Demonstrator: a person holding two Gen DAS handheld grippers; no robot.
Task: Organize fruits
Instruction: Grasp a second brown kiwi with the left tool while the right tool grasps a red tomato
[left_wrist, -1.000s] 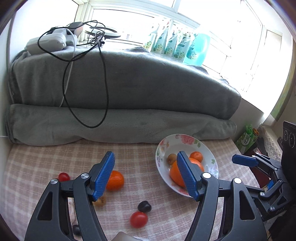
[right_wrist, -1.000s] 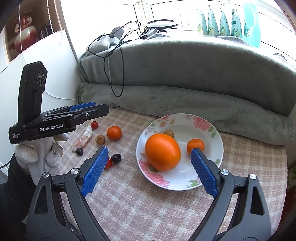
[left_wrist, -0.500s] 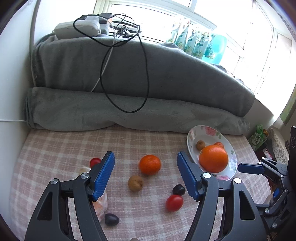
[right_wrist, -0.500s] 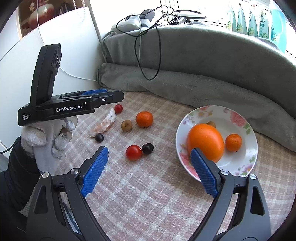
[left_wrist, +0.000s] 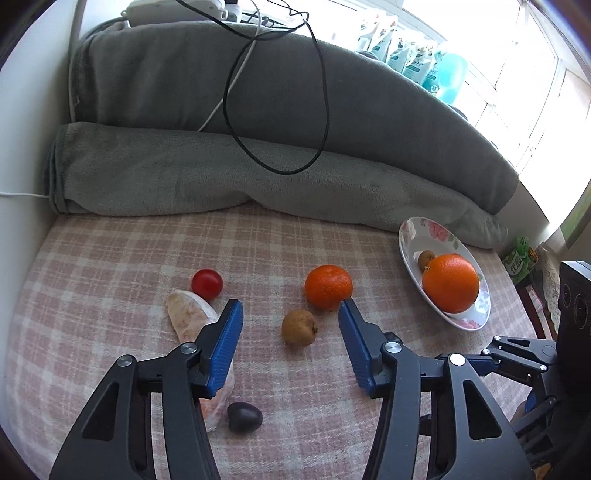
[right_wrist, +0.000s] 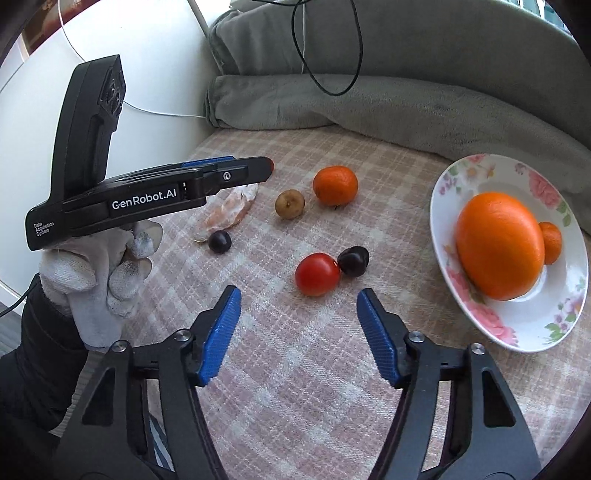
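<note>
Both grippers are held with jaws spread and nothing between them. A small brown fruit (left_wrist: 299, 327) is framed just ahead of the left gripper (left_wrist: 290, 325), with a mandarin (left_wrist: 328, 287) just beyond it. A red tomato (right_wrist: 317, 274), touching a dark plum (right_wrist: 353, 261), is seen ahead of the right gripper (right_wrist: 298, 308). A large orange (right_wrist: 499, 245) is carried on the floral plate (right_wrist: 517, 325) to the right, above the checked cloth (right_wrist: 314, 369).
</note>
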